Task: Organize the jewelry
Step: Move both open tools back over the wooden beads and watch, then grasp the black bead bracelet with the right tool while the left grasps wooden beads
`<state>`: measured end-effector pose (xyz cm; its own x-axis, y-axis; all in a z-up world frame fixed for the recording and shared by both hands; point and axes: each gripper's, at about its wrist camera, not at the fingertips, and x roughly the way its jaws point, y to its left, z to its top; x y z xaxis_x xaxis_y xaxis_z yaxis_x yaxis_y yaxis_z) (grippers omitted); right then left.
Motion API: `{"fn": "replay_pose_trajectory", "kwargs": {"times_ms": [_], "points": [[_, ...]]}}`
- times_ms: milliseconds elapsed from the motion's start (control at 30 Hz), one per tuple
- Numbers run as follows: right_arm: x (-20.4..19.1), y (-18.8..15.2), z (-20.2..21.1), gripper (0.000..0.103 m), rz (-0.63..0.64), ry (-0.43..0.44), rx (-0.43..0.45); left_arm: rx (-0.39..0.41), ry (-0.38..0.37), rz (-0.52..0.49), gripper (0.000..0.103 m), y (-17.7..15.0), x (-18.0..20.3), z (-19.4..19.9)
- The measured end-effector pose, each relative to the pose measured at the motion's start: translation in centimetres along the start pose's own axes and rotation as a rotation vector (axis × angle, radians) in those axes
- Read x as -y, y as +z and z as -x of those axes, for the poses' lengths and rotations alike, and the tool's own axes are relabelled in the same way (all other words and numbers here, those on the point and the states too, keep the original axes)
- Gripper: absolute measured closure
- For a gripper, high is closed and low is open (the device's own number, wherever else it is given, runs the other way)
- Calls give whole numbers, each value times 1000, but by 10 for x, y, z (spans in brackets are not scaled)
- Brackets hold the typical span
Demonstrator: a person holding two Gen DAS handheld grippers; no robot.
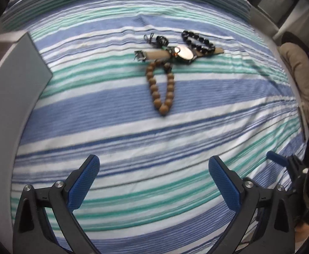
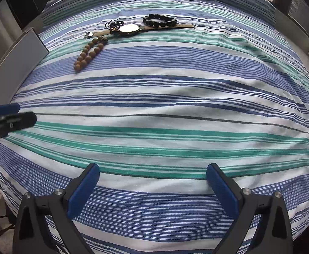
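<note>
Jewelry lies untouched in a tangled cluster at upper centre of the striped bed (image 1: 112,110): brown wooden bead bracelet (image 1: 161,86), black bead bracelet (image 1: 197,40), tan-strapped wristwatch (image 1: 184,53), with left gripper (image 1: 154,182) and right gripper (image 2: 153,188) wide and empty, so sorting looks unstarted.

Soft window daylight, fisheye-bowed edges

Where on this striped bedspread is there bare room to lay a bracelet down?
The widest bare stretch lies between the brown wooden bead bracelet and the open left gripper. It is crowded farther back, where the round-faced wristwatch, black bead bracelet and black cord overlap. The grey flat box borders the left edge.
</note>
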<state>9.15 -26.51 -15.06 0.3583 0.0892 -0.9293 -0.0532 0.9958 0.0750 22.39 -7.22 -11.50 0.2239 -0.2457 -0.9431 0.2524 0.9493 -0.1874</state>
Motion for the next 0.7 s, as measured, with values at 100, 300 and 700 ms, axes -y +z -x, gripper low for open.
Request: {"fn": "replay_pose_trajectory", "kwargs": {"times_ms": [100, 300, 700], "points": [[10, 14, 8, 0, -13, 35, 19, -18, 8, -11, 1, 39, 5, -22], [39, 105, 32, 0, 13, 78, 129, -38, 89, 9, 1, 69, 6, -65], [7, 280, -83, 0, 137, 72, -66, 14, 181, -26, 29, 67, 28, -74]]}}
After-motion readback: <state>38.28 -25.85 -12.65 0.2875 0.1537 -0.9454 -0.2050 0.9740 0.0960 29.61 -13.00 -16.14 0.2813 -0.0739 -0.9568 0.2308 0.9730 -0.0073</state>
